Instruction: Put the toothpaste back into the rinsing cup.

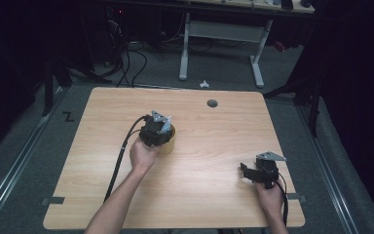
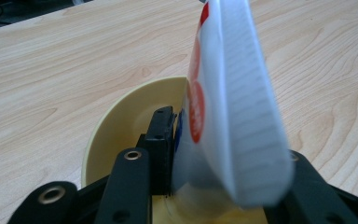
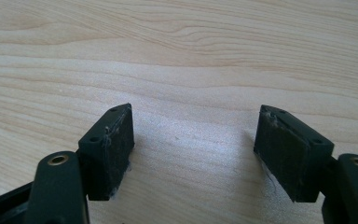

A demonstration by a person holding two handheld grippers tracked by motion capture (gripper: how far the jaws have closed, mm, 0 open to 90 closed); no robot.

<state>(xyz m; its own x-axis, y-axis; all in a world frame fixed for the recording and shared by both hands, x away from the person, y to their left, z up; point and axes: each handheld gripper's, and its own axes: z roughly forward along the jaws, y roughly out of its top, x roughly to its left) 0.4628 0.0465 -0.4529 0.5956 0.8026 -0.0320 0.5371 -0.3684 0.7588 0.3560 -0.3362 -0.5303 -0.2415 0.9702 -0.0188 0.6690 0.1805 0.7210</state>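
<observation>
A: Left gripper (image 2: 177, 154) fingers (image 2: 161, 140)?
B: Clamped on a white plastic packet with red print (image 2: 233, 107), inside the pale yellow round cup (image 2: 121, 121).
A: Right gripper (image 3: 193, 149)?
B: Fingers (image 3: 109, 149) wide apart, nothing between, over light wood worktop (image 3: 182, 56).

One wooden counter (image 1: 199, 161) stands here. On it sits one yellow cup (image 1: 168, 141), with one white packet (image 2: 233, 107) at its rim. Two black grippers are out: the left gripper (image 1: 161, 127) and the right gripper (image 1: 246, 170), one per hand.
</observation>
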